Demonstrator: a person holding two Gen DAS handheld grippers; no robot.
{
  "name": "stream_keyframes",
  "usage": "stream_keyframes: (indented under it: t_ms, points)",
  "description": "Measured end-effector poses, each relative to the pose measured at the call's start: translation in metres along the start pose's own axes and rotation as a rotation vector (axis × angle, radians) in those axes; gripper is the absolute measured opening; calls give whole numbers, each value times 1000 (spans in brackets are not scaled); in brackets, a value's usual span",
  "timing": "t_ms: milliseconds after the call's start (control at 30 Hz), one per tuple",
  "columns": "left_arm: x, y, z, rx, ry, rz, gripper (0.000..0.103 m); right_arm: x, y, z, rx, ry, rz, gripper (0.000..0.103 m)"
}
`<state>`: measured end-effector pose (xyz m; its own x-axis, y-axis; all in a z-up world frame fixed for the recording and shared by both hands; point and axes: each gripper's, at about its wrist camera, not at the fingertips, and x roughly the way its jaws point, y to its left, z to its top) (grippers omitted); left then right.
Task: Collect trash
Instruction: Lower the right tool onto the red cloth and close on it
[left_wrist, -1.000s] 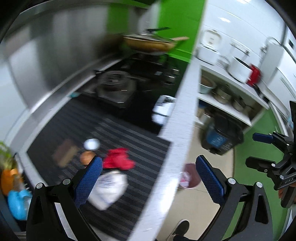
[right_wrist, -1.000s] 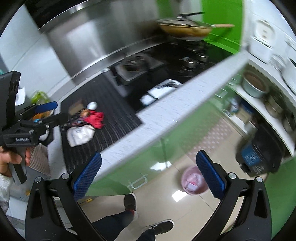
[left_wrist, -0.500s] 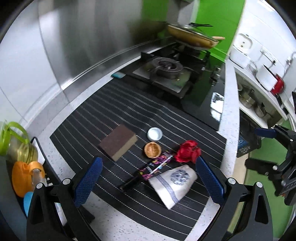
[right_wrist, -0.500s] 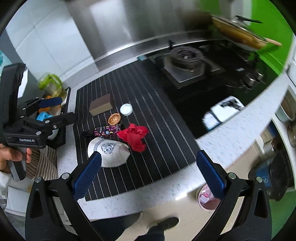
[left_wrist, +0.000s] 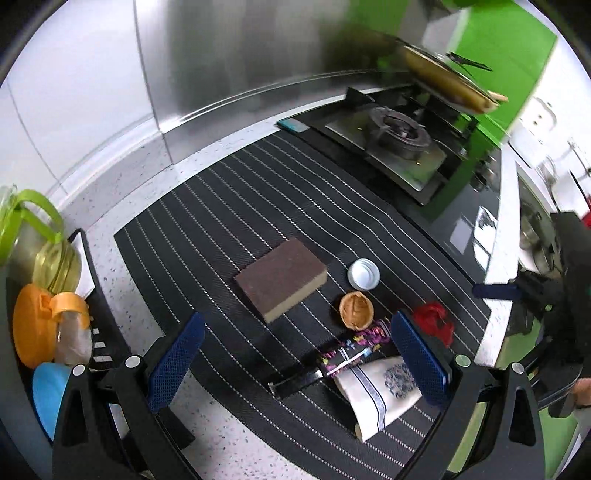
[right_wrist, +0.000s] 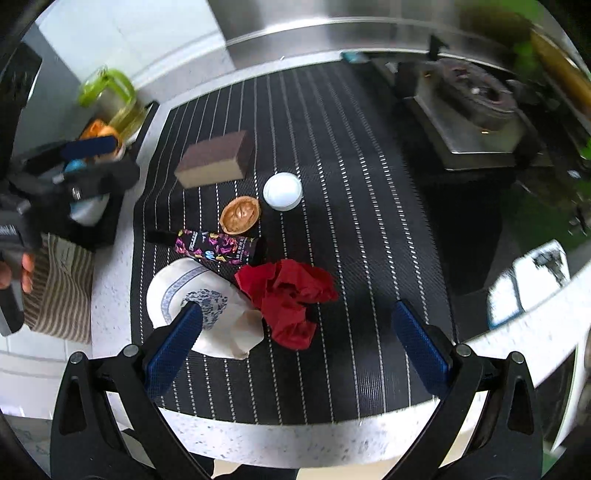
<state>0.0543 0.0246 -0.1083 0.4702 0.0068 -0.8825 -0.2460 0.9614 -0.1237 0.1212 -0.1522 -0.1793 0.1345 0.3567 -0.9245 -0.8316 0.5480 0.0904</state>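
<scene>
Sponge (left_wrist: 281, 279) and white cap (left_wrist: 363, 273) beside nutshell (left_wrist: 356, 309), wrapper (left_wrist: 354, 350), red paper (right_wrist: 290, 295).

1. The left gripper (left_wrist: 295, 354) has swung from the counter edge and floor to above the striped mat (left_wrist: 221, 206), closer to the sponge (left_wrist: 281, 277).
2. The right gripper (right_wrist: 297, 343) has likewise come in over the red crumpled paper (right_wrist: 288, 295); the floor bin has left both views.
</scene>
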Motion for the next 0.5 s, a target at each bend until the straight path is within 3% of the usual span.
stream_keyframes:
  t_ms: [133, 167, 200, 267, 333, 500]
  points:
    - [7, 3, 2, -20, 10, 10, 97, 13, 2, 3, -46, 33, 38, 97]
    - [10, 4, 2, -27, 13, 12, 97, 16, 2, 4, -54, 40, 49, 93]
    - [11, 4, 3, -32, 16, 11, 97, 19, 3, 5, -63, 49, 57, 81]
    - [15, 6, 4, -38, 22, 13, 97, 24, 3, 6, -68, 67, 78, 73]
    - [17, 8, 5, -39, 28, 13, 97, 26, 4, 7, -74, 77, 77, 53]
    - [21, 8, 9, -35, 35, 6, 97, 22, 1, 6, -61, 74, 98, 33]
